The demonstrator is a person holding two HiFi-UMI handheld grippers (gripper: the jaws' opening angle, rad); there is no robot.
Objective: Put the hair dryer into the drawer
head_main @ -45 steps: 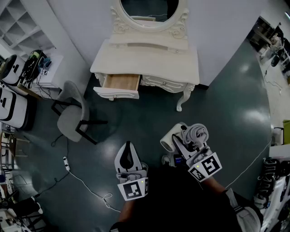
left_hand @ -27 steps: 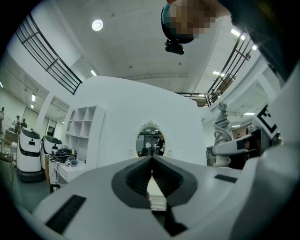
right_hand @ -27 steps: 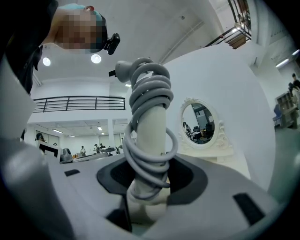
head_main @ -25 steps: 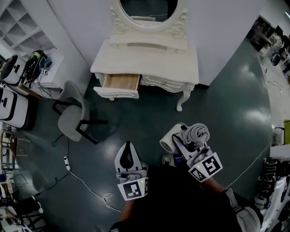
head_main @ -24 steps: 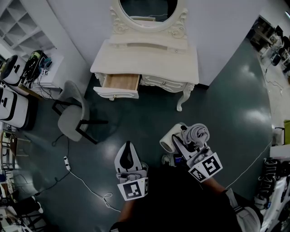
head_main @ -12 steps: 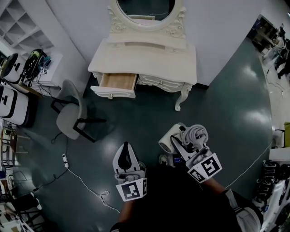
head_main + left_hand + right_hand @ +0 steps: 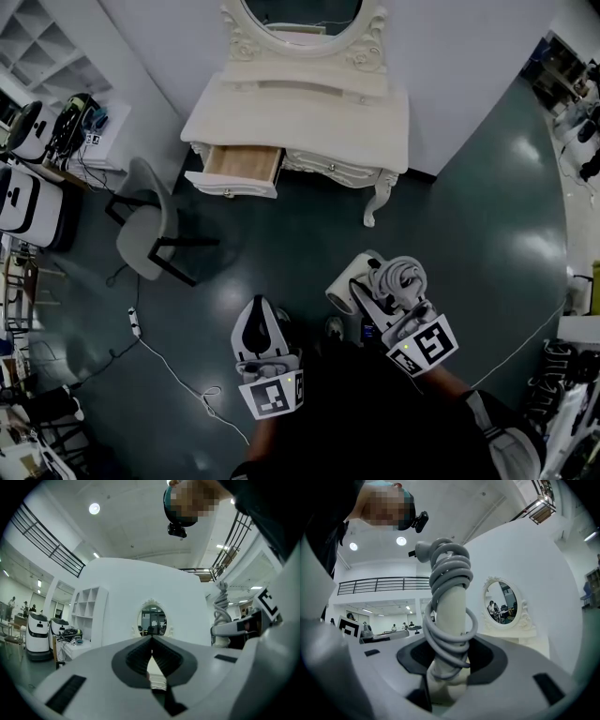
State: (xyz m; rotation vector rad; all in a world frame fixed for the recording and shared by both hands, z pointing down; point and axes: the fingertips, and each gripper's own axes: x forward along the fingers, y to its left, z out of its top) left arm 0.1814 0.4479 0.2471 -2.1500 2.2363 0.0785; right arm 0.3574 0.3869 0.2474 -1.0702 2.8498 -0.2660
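Your left tongs (image 7: 151,641) have their jaws together with nothing between them in the left gripper view. Past the tips you can see an oval mirror (image 7: 152,620) on the white wall, and a white shelf unit (image 7: 86,616) stands to its left.

In the right gripper view, your right tongs (image 7: 449,667) are clamped on the handle of the hair dryer (image 7: 452,616), which stands upright between the jaws. Its grey cord (image 7: 450,569) is wound round the handle in loops.

From the head view, you hold both tongs low in front of you over the dark floor (image 7: 309,253), side by side but apart, the hair dryer's barrel jutting left from the right pair. A white dressing table (image 7: 309,103) stands well ahead against the wall. Its left drawer (image 7: 242,164) is pulled open, showing a bare wooden bottom, and the hair dryer is well apart from it. A grey chair (image 7: 150,220) stands left of the table
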